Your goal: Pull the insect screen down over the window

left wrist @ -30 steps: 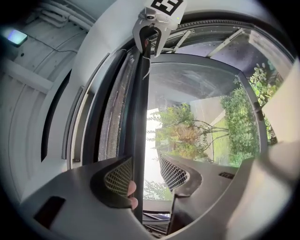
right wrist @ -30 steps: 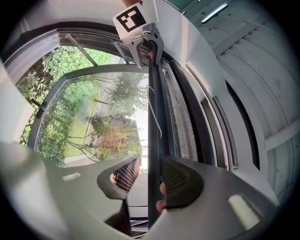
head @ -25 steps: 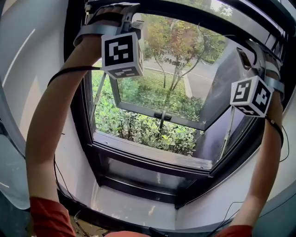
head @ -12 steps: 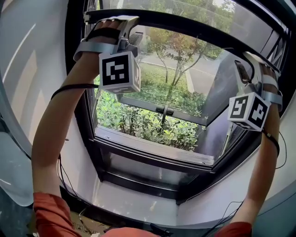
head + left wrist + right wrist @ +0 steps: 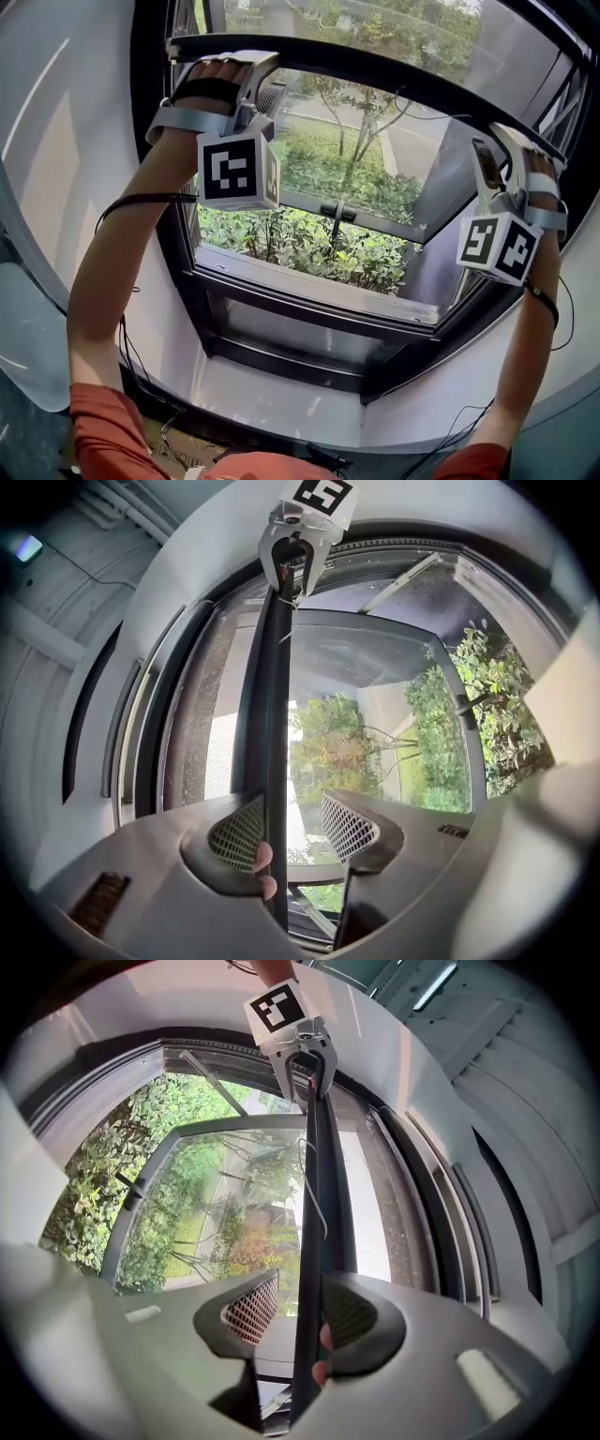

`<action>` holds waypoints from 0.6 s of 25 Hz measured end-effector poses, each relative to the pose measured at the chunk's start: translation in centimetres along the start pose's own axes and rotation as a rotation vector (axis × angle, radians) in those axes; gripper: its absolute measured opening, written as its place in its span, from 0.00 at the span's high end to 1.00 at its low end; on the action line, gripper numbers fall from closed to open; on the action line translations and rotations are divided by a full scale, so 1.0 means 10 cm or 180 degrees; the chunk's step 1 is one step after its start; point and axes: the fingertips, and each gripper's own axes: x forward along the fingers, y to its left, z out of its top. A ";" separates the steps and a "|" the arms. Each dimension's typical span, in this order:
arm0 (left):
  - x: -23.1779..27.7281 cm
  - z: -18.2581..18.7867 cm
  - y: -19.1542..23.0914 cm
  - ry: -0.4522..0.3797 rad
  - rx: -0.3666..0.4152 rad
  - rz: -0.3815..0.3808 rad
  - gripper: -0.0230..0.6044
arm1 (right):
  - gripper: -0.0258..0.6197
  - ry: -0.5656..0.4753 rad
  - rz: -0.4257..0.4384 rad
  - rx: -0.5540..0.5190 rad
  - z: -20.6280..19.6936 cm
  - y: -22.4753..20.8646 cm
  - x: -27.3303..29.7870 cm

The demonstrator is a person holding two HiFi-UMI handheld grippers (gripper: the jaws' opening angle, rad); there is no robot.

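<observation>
Evidently hooked rather than clamped: left gripper (image 5: 265, 86) at ten o'clock, right gripper (image 5: 488, 161) at two o'clock; jaws half open astride the screen bar (image 5: 375, 68), against one jaw only; set wide apart for an even pull; bar high, twelve o'clock on the window (image 5: 309, 323).

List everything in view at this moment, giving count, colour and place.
screen pull bar: one, black, across the window top, passing between both claws' jaws
window frame: one, black, around the opening
sash: one, grey-framed glass, swung outward
shrubs: many, green, outside below the sash
sill: one, white, under the frame
left claw: one, grey, at the bar's left end, jaws apart, bar against one pad
right claw: one, grey, at the bar's right end, jaws apart, bar against one pad
sleeves: two, red, bottom corners of the head view
</observation>
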 end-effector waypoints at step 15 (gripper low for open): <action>-0.31 0.02 -0.64 -0.0097 -0.0071 -0.0265 0.67 | 0.72 -0.0079 0.0149 0.0192 0.11 0.61 -0.30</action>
